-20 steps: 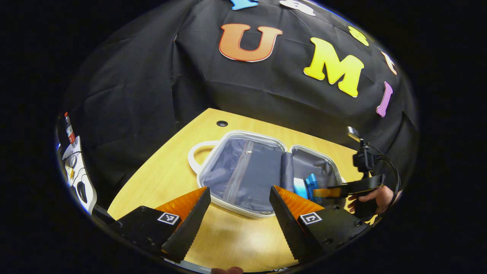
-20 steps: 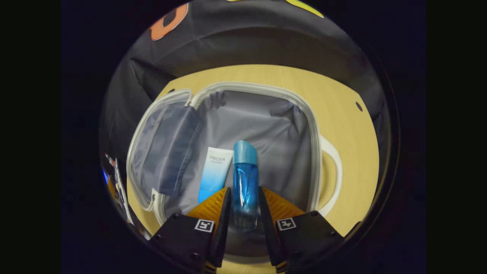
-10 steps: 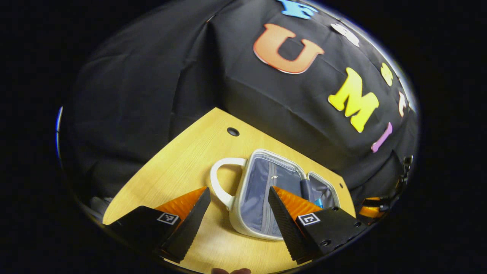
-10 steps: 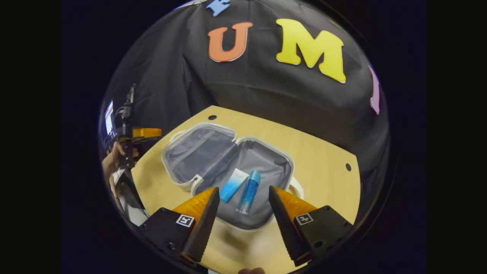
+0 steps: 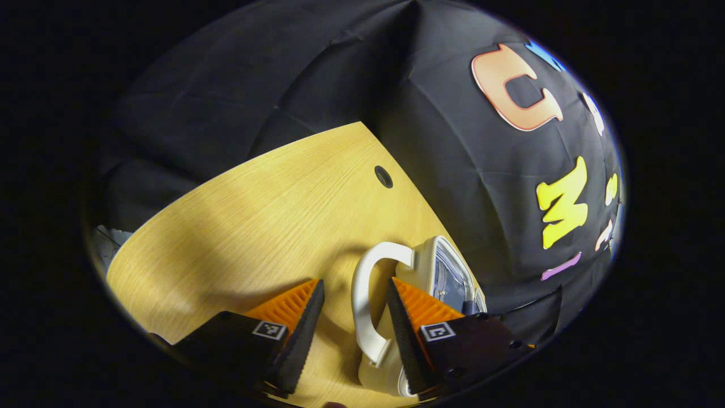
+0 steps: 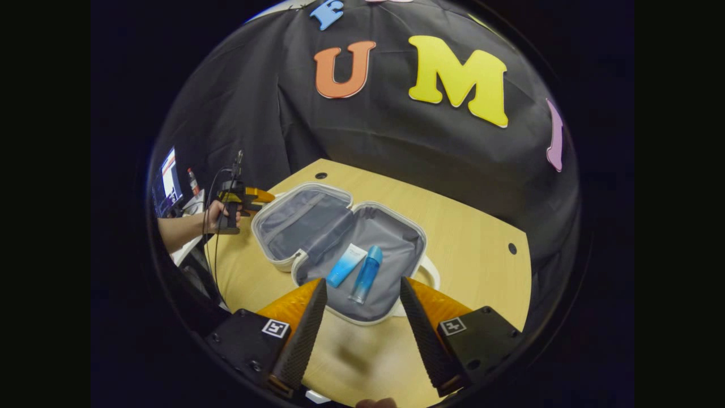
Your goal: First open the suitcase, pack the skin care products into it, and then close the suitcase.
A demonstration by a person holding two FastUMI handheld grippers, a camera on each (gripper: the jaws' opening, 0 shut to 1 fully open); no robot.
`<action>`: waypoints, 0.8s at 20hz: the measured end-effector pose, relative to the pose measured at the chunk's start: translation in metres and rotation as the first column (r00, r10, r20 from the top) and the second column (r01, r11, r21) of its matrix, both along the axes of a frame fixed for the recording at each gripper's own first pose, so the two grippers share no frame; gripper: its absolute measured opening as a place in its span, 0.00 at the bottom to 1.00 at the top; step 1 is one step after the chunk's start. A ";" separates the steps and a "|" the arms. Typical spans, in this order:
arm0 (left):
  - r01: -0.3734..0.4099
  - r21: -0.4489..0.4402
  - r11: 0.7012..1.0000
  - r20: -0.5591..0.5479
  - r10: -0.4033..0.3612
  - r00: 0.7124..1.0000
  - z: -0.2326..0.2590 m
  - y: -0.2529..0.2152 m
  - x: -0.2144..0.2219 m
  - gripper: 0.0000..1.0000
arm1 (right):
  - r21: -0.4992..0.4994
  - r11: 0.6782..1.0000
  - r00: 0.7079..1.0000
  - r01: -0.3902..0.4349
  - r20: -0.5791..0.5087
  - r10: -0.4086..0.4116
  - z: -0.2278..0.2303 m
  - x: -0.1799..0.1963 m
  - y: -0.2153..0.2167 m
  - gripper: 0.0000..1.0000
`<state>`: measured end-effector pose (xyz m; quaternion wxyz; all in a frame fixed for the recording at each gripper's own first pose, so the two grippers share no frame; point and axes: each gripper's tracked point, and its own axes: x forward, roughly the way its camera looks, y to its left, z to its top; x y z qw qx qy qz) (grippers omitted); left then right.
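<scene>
suitcase (image 6: pixel 340 249): we see it open flat, frame centre, tube (image 6: pixel 346 265) and bottle (image 6: pixel 366 274) inside.
left hand-held gripper (image 5: pixel 352 317): fingers apart, straddling lid handle (image 5: pixel 367 300); nearer.
right hand-held gripper (image 6: pixel 362 317): apart, empty.

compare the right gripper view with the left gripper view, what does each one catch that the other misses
Right gripper view: the suitcase's grey lining lies wide open with a blue bottle and a blue-white tube side by side in it. A hand holds the left hand-held gripper near the case's far edge.

Left gripper view: up close, the white handle stands between that hand-held gripper's open fingers, not yet clamped.

Both: the white-rimmed suitcase, the wooden table with its cable hole, and the black cloth wall.
</scene>
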<state>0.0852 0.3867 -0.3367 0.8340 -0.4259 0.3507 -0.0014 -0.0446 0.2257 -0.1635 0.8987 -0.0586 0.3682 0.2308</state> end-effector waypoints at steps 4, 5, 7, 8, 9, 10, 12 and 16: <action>-0.033 -0.028 0.999 -0.055 0.031 0.998 -0.003 -0.009 0.007 0.08 | 0.055 0.996 0.998 0.069 -0.008 -0.069 0.006 0.007 -0.012 0.78; -0.036 -0.028 0.999 -0.047 0.035 0.998 0.002 -0.010 0.005 0.15 | 0.069 0.994 0.996 0.084 -0.007 -0.084 0.007 0.007 -0.014 0.78; -0.038 0.001 0.999 -0.016 0.038 0.999 0.021 -0.012 0.006 0.11 | 0.098 0.989 0.994 0.112 0.007 -0.113 0.011 0.009 -0.020 0.78; -0.034 0.036 0.999 -0.004 0.034 0.999 0.031 -0.012 0.005 0.09 | 0.110 0.985 0.991 0.130 0.017 -0.132 0.013 0.011 -0.024 0.75; -0.028 0.074 0.997 0.012 0.027 1.000 0.044 -0.011 0.004 0.07 | 0.123 0.981 0.987 0.151 0.030 -0.156 0.018 0.013 -0.030 0.75; -0.028 0.128 0.991 0.032 0.024 0.999 0.062 -0.013 0.004 0.06 | 0.140 0.974 0.981 0.178 0.050 -0.186 0.023 0.018 -0.037 0.75; -0.027 0.202 0.979 0.076 0.012 0.997 0.093 -0.020 0.004 0.05 | 0.160 0.967 0.975 0.197 0.072 -0.211 0.028 0.019 -0.045 0.75; -0.029 0.330 0.944 0.175 -0.031 0.984 0.165 -0.050 0.001 0.05 | 0.187 0.961 0.968 0.204 0.108 -0.226 0.036 0.010 -0.058 0.78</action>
